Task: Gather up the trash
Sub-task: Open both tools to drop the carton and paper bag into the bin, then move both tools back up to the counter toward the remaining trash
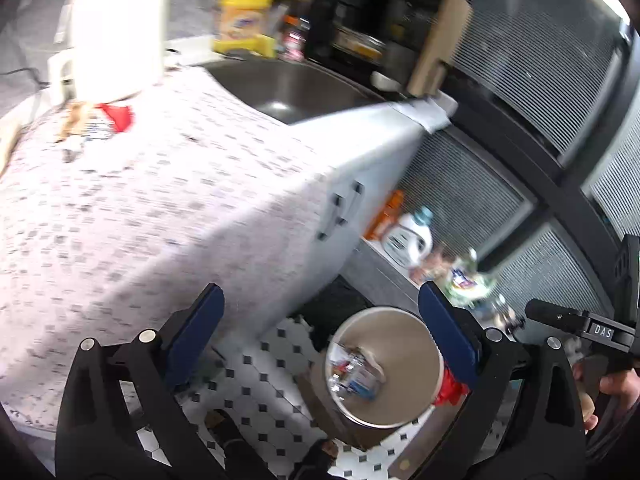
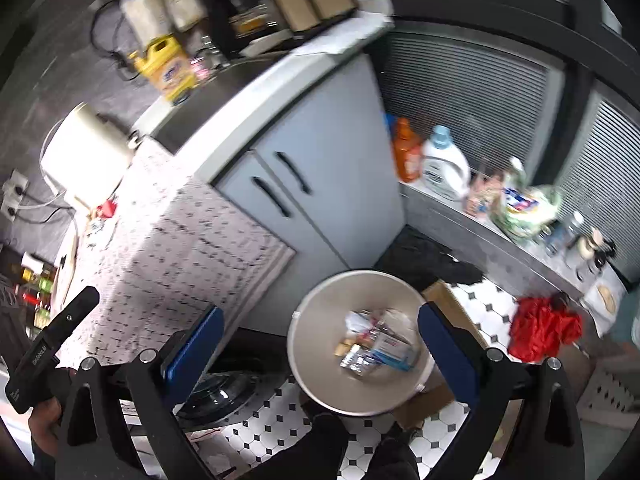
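1. The trash [image 2: 376, 346], a clump of crumpled wrappers and packets, is seen lying at the bottom of the round metal bin [image 2: 316, 320], which stands on the tiled floor [image 2: 484, 312] beside the cabinet doors.
2. Both claws are spread wide over the bin with nothing between the pads: the left claw [image 1: 320, 344] is released, and the right claw [image 2: 320, 348] is released too.
3. The drop step is judged complete; what was carried appears to be in the bin now.
4. More scraps are spotted on the patterned surface [image 1: 160, 208]: a red scrap [image 1: 118, 116] and some brownish bits beside it, close to the white appliance [image 1: 120, 32].
5. A red crumpled bag [image 2: 544, 330] is lying low on the right, near the ledge of bottles; whether it counts as trash cannot be told.
6. Next, a swing back up to the surface is called for, with one open claw lined up around the red scrap before closing.
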Motion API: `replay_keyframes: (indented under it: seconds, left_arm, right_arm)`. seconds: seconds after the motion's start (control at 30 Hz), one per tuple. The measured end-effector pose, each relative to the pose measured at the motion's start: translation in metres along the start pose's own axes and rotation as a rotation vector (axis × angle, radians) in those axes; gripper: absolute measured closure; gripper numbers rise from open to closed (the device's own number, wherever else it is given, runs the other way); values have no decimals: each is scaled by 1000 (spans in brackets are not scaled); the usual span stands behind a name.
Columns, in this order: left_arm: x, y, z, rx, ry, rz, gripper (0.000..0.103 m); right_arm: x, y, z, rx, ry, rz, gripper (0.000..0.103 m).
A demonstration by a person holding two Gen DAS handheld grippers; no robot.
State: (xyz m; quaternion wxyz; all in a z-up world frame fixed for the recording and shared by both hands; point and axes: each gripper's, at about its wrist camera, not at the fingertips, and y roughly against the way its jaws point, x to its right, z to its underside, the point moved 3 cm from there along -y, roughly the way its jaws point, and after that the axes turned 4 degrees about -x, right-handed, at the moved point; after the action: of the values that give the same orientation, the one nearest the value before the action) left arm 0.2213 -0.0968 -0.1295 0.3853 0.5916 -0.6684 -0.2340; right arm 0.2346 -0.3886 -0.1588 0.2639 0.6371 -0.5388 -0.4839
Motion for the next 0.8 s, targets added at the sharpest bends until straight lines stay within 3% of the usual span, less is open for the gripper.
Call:
replay_keyframes:
  seconds: [0.4, 0.8]
  left_arm:
    - [-119, 38, -37, 105, 128, -111, 6]
    - [-213, 38, -84, 169, 178, -108, 7]
  right_arm:
    - [-121, -32, -31, -4, 138, -62, 8]
    - [-191, -54, -47, 10, 155, -30, 8]
